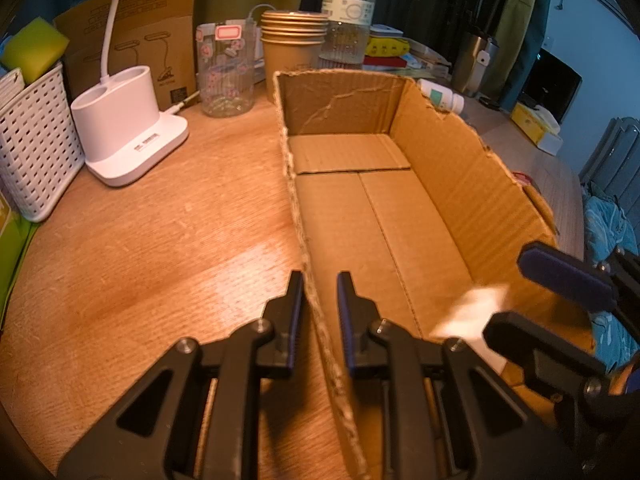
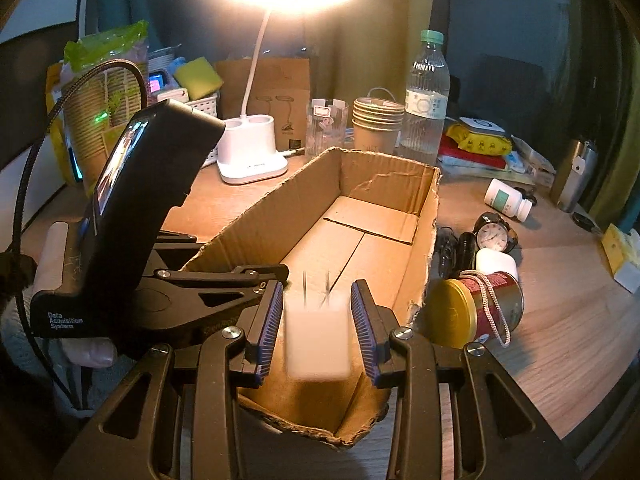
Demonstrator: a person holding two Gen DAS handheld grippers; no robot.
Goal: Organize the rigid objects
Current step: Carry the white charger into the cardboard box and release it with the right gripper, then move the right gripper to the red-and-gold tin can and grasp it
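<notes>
An open cardboard box [image 1: 460,184] lies lengthwise on the wooden desk, and nothing else lies on its floor. My left gripper [image 1: 318,280] is shut on the box's left wall near the front corner, one finger on each side. In the right wrist view the left gripper [image 2: 264,276] sits on that same wall of the box [image 2: 384,184]. My right gripper [image 2: 318,288] hangs over the box's near end. A small white block [image 2: 318,340] with thin prongs is blurred between its pads, with a narrow gap on each side. In the left wrist view the block [image 1: 468,312] shows blurred beside the right gripper [image 1: 510,294].
Left of the box stand a white lamp base [image 1: 132,128] and a white basket [image 1: 36,148]. Behind it are a glass jar [image 1: 226,76], stacked paper cups [image 1: 292,40] and a water bottle [image 1: 348,12]. On its right lie a tin can [image 2: 480,308], an alarm clock [image 2: 494,236] and a pill bottle [image 2: 508,198].
</notes>
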